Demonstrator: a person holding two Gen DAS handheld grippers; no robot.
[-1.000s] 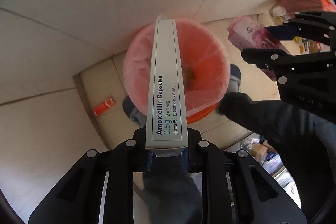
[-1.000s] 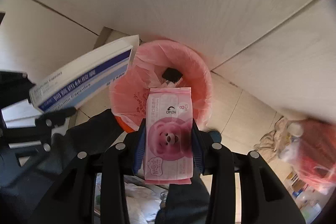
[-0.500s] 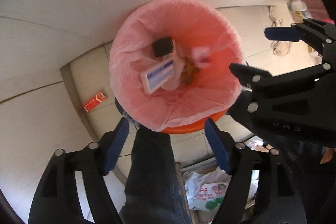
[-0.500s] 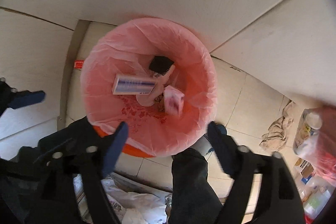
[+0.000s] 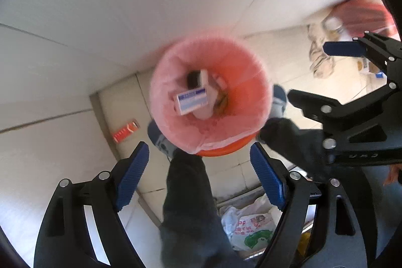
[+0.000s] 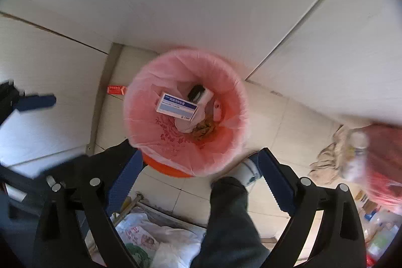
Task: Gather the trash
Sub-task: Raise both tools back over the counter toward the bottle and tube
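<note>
A round bin with a pink liner stands on the tiled floor below both grippers. Inside it lies the white-and-blue medicine box, on top of other trash. In the right wrist view the same box lies in the bin, with the small pink tissue pack to its right. My left gripper hangs above the bin's near rim. Its jaws are opening and nothing is between them. My right gripper is also over the near rim, with its jaws opening and empty.
A small red packet lies on the floor to the left of the bin. A white plastic bag lies near the person's dark trouser leg. A rag and a red bag lie to the right. White panels stand behind the bin.
Both grippers let go: the medicine box and the pink tissue pack dropped into the bin. Both pairs of jaws spread wide, and the bin looks smaller than half a second ago.
</note>
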